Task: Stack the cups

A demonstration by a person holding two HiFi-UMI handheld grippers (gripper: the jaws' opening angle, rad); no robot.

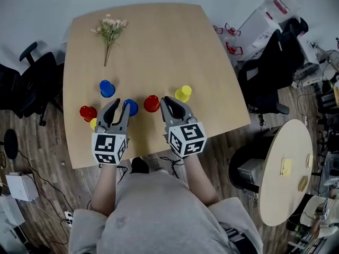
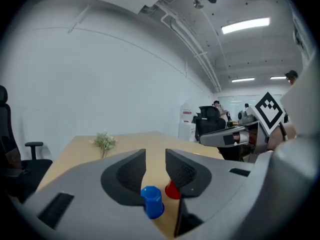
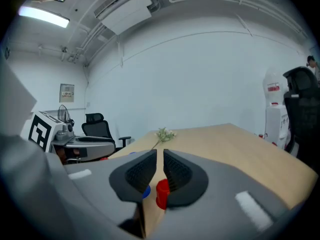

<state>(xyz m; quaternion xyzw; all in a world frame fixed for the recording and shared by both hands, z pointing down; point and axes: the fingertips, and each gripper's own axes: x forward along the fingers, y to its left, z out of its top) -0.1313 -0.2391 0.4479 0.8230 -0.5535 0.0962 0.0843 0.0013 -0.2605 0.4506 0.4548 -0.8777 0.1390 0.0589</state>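
Several small cups stand on the wooden table: a blue cup, a second blue cup, a red cup, a yellow cup, and at the left another red cup with a yellow one beside it. My left gripper hovers near the front edge, beside the second blue cup, open with nothing between its jaws. My right gripper hangs just right of the red cup; its jaws stand a narrow slit apart and hold nothing.
A sprig of dried flowers lies at the table's far left. Black office chairs stand to the left and to the right. A round side table stands at the right.
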